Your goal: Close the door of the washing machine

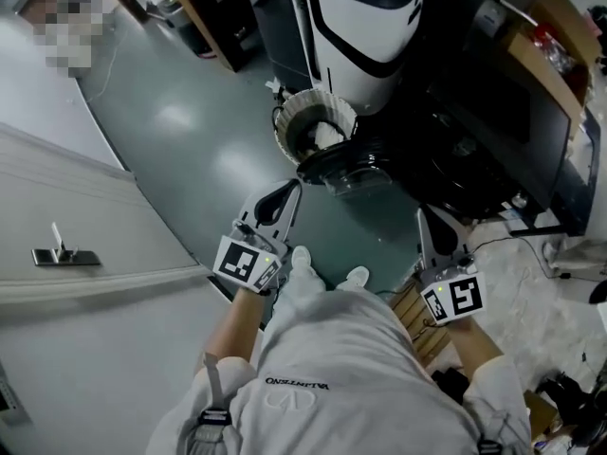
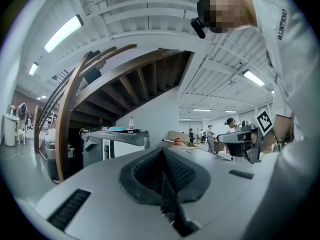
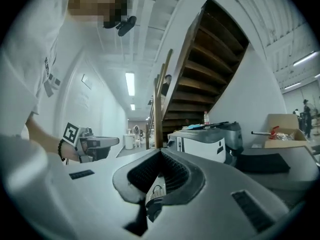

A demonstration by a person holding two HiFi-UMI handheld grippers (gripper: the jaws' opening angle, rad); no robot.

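The white and black washing machine (image 1: 365, 41) stands ahead of me on the green floor. Its dark round door (image 1: 346, 167) hangs open in front of it, beside a white ribbed ring (image 1: 313, 126) that may be a basket. My left gripper (image 1: 289, 190) is held level, just short of the door, shut and empty. My right gripper (image 1: 424, 218) is level to the door's right, also shut and empty. The left gripper view shows its closed jaws (image 2: 162, 151), the machine (image 2: 115, 143) and the right gripper (image 2: 245, 141). The right gripper view shows its closed jaws (image 3: 161, 154), the machine (image 3: 205, 141) and the left gripper (image 3: 95, 144).
A dark cabinet (image 1: 503, 140) with a cardboard box (image 1: 545, 50) stands right of the machine. A white wall panel (image 1: 85, 226) with a handle is at the left. A wooden staircase (image 3: 200, 64) rises behind. Cables (image 1: 560, 263) lie at the right. People (image 2: 230, 126) stand far off.
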